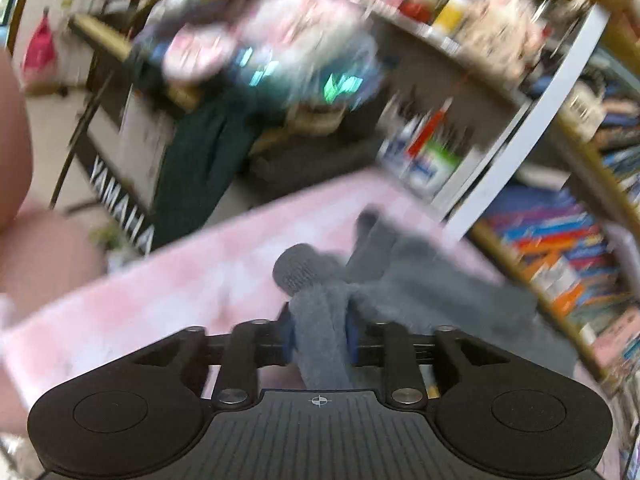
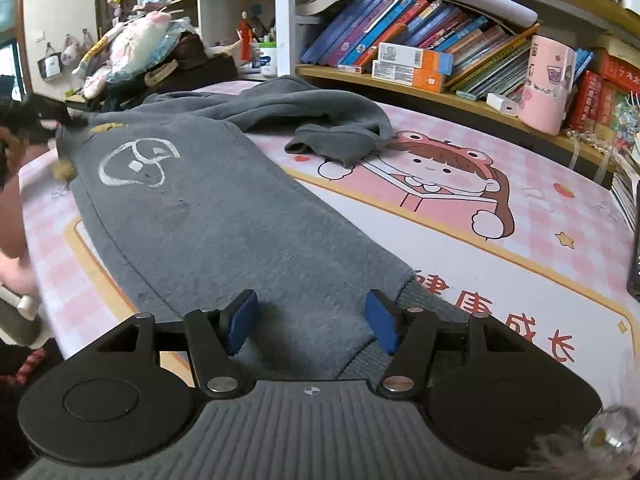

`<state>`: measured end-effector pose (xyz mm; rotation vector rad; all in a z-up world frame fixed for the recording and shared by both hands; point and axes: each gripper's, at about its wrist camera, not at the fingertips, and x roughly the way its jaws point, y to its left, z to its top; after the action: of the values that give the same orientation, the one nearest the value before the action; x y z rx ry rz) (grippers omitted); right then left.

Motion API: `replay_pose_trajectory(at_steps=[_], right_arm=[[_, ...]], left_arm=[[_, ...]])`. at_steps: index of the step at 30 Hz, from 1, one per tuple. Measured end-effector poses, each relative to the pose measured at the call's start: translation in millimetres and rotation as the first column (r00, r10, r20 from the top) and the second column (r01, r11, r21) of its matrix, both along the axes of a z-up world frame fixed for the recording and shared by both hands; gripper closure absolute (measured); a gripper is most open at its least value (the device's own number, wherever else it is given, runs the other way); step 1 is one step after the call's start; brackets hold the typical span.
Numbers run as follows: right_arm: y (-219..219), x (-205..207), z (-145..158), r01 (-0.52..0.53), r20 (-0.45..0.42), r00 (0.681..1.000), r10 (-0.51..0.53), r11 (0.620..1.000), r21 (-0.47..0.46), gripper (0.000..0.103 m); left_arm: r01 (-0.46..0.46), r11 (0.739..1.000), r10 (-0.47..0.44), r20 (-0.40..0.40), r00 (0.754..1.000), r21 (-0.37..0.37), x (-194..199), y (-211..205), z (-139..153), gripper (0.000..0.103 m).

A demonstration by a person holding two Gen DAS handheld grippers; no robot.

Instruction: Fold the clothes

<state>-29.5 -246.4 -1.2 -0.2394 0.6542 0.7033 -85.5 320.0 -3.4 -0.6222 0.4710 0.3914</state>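
On the desk: a pink checked mat with a cartoon girl is covering it, under bookshelves.
Garment: a grey sweatshirt is lying flat on the mat.
Left gripper: pinching a grey fold.
Right gripper: hovering spread apart over the hem.
Writing: YAMAHA is showing in white letters.

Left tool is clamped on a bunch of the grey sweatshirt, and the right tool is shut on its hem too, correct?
Not quite. The left tool is clamped on the grey sweatshirt, but the right tool is open: the right wrist view shows its blue pads spread apart over the hem, gripping nothing.
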Motion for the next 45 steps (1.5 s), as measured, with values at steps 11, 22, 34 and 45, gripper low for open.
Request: replay_pose_trajectory(at_steps=[11,22,34,45], right_arm=[[-3,12,12,-0.016,-0.021,1.0,0.017,0.999,0.046,0.032],[25,79,25,0.082,-0.015,0.997,-0.082,0.995,0.061,0.023],[71,187,17,0.199,-0.2,0.963,-0.18,0.977,0.081,0.025],[110,229,5,0.254,-0.245,0.944,-0.223,0.962,0.102,0.032]], left_arm=[[-0.002,0.983,0.009,-0.037,0.999,0.185,-10,-1,27,0.045],[0.342,0.867,-0.354,-0.036,0.935,0.364,41,-101,26,0.036],[0.454,0.789,-0.441,-0.134,0.887,0.414,45,-124,0,0.026],[0.485,0.755,-0.443,-0.203,0.873,0.44,51,-136,-2,0.011]])
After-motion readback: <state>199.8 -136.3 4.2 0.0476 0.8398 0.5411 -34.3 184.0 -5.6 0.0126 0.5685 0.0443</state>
